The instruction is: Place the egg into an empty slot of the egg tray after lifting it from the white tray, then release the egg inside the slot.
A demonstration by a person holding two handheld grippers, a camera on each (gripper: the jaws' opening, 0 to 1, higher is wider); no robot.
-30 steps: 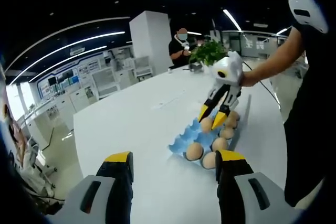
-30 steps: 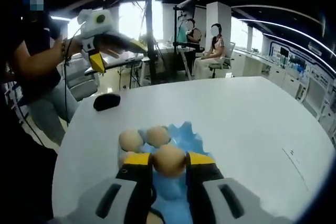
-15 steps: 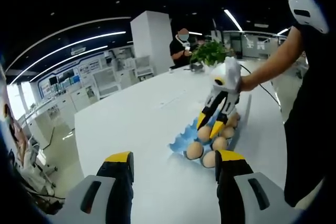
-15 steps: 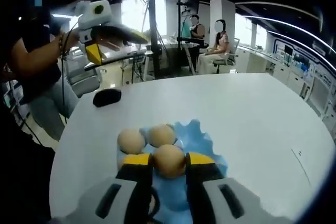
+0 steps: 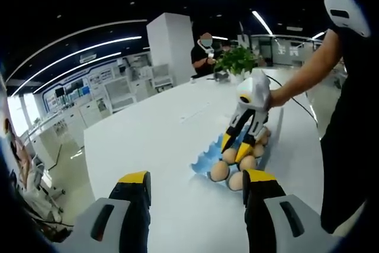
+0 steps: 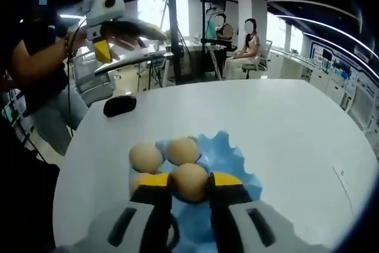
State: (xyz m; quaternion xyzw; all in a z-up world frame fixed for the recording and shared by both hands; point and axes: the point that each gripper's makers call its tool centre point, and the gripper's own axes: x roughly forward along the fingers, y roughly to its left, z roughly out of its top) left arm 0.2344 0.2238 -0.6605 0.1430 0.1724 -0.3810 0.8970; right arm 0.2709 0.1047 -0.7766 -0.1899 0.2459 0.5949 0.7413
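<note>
Between right gripper (image 6: 189,183) jaws, unmarked egg (image 6: 190,181).

Egg tray (image 6: 228,157) on desk (image 6: 284,122), lower centre of right gripper view. Two eggs (image 6: 146,157) upper left in tray; egg (image 6: 189,181) between right claw (image 6: 190,189) jaws, over tray. Potted plant (image 5: 235,60) at desk's far end, upper centre of left gripper view.

Counting it up: one blue egg tray (image 6: 228,158) on the white tabletop (image 6: 284,122). Four eggs (image 6: 189,181) show in the right gripper view. One black object (image 6: 119,105) sits near the tabletop's far edge, plus one potted plant (image 5: 237,59).
</note>
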